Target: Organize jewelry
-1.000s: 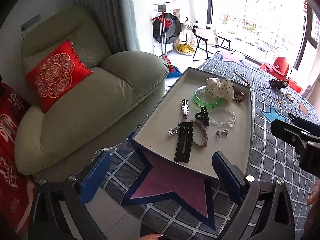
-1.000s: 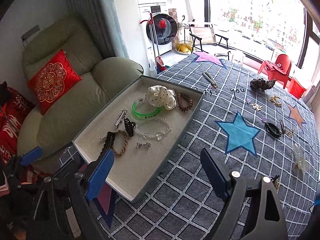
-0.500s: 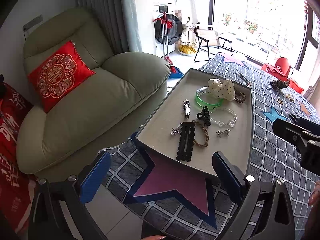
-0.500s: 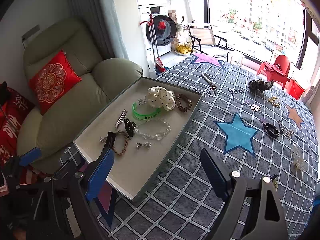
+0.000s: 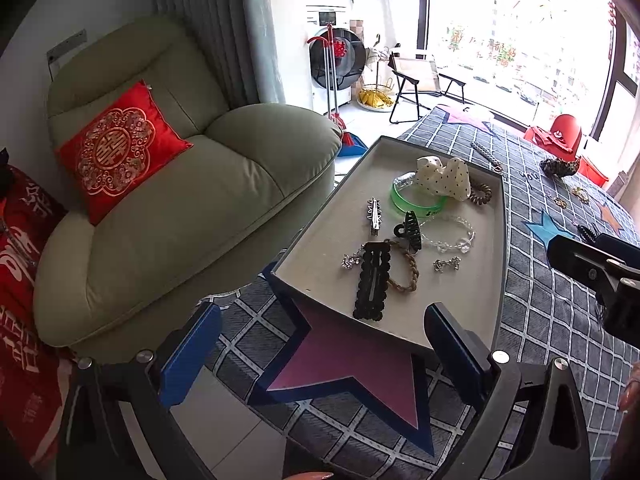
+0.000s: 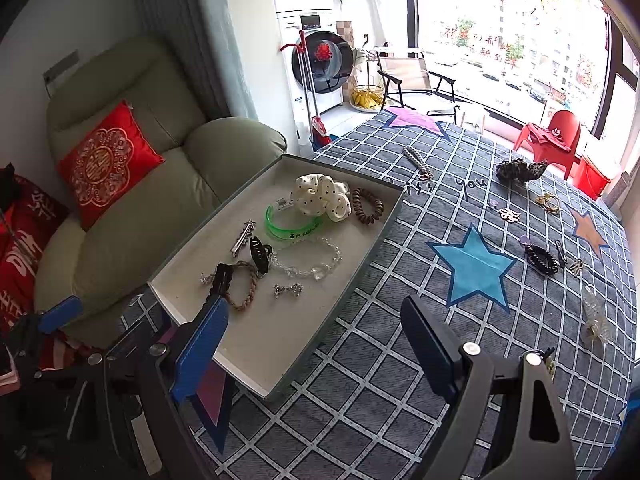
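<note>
Both your left gripper (image 5: 322,354) and right gripper (image 6: 316,342) hold jaws apart, empty; pinch the light, springy black coil hair tie (image 6: 542,258) across its ring

Tray (image 6: 362,264) on bed (image 6: 400,400), near its left edge; armchair (image 6: 160,184) just left of tray, cushion (image 6: 104,164) on it. In tray: scrunchie (image 6: 320,196) at far end, coil tie (image 6: 367,205) right of it, bangle (image 6: 292,226) before scrunchie, bead bracelet (image 6: 308,260) nearer, claw clip (image 6: 260,254) left of bracelet, flat clip (image 5: 372,280) nearest front. On bed right of tray: loose pieces, second coil tie (image 6: 542,258) among them. Chair (image 6: 552,136) beyond bed.
</note>
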Available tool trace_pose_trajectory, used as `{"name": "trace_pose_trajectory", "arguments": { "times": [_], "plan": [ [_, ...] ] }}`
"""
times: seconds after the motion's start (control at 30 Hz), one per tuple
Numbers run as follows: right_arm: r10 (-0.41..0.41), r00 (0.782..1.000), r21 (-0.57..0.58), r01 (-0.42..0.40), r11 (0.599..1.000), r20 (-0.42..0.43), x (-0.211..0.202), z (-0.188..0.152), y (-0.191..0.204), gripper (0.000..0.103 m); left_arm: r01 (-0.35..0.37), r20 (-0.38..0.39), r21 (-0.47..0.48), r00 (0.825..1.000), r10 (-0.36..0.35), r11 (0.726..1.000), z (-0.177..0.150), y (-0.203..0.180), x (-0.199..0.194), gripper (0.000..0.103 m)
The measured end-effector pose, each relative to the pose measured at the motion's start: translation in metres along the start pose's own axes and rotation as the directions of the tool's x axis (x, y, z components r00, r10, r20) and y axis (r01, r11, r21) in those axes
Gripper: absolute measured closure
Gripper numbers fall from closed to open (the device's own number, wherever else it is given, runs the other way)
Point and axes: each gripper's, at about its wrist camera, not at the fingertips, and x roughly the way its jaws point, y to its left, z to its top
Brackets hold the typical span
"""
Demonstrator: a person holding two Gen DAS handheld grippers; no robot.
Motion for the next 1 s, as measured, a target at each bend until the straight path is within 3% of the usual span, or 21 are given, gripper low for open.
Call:
{"name": "trace_pose_trajectory", "arguments": {
  "times": [1.0],
  "plan": [
    [0.003,1.0,0.0,-0.003,1.0,0.001,-0.0012,-0.0009,0.0,0.013,-0.005,-0.003,0.001,1.0,0.005,1.0,-0.0021,-0.0007,0.0007,0.001]
  ]
}}
